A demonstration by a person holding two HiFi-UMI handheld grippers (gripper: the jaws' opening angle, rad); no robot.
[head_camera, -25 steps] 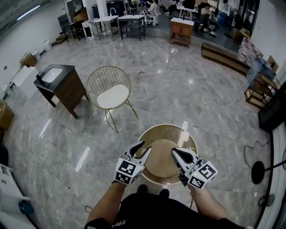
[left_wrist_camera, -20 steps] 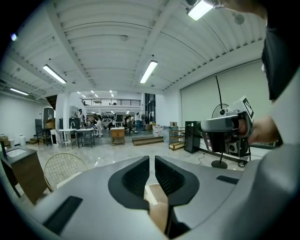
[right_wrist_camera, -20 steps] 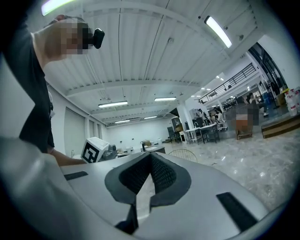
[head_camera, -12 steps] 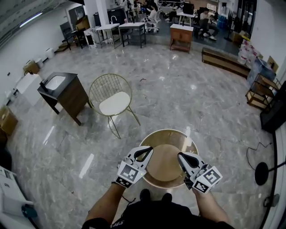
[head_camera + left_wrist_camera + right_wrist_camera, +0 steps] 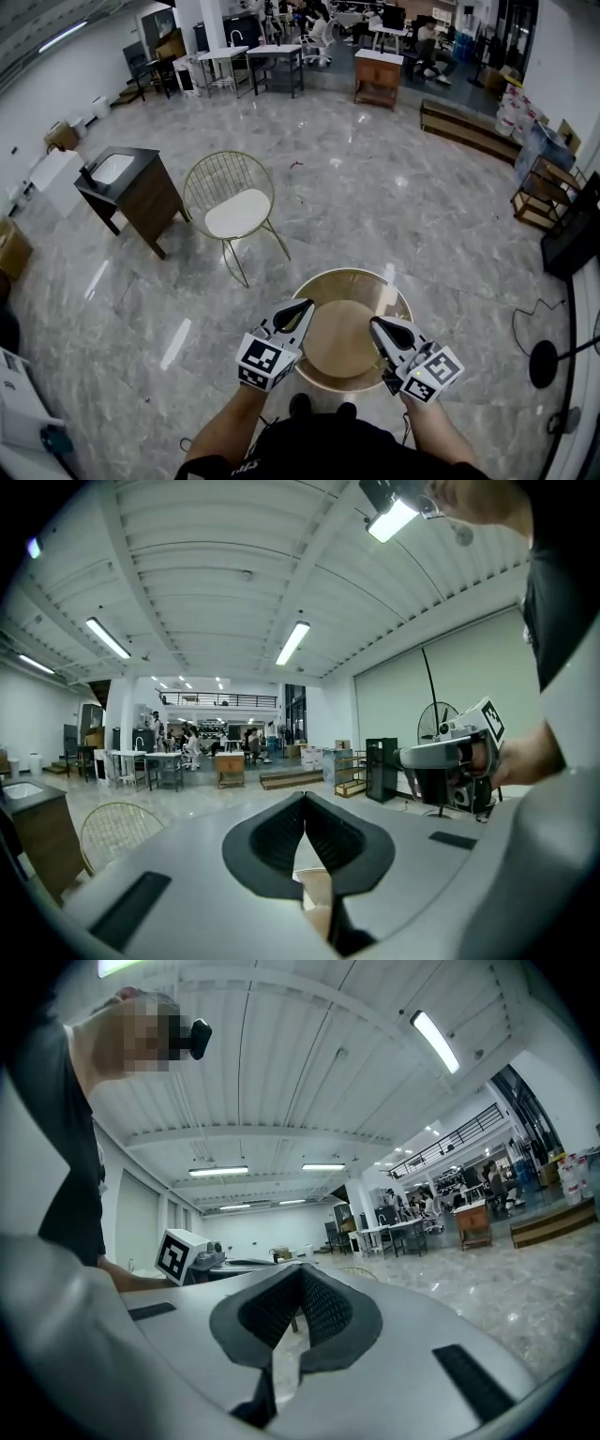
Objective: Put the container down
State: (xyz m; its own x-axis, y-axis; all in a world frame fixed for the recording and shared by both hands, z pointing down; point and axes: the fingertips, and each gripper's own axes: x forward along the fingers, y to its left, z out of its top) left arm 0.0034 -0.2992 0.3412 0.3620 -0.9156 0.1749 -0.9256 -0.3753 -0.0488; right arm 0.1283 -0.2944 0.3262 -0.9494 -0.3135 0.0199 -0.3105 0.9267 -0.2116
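The container is a wide round gold basin with a tan flat inside, standing on the marble floor right in front of the person's feet. My left gripper hovers over its near left rim, jaws shut with nothing between them. Over the near right rim is my right gripper, also shut and empty. In the left gripper view, the left gripper has its tips pressed together and the right gripper shows off to the right. The right gripper view has the right gripper tips meeting, with the left gripper at left.
A gold wire chair with a white seat stands behind the container to the left, next to a dark cabinet with a white basin. A black fan base and cable lie at right. Shelves and desks line the far side.
The left gripper's jaws, apart a second ago, have come together empty. Both grippers stay over the container's near rim; the head view has shifted slightly.
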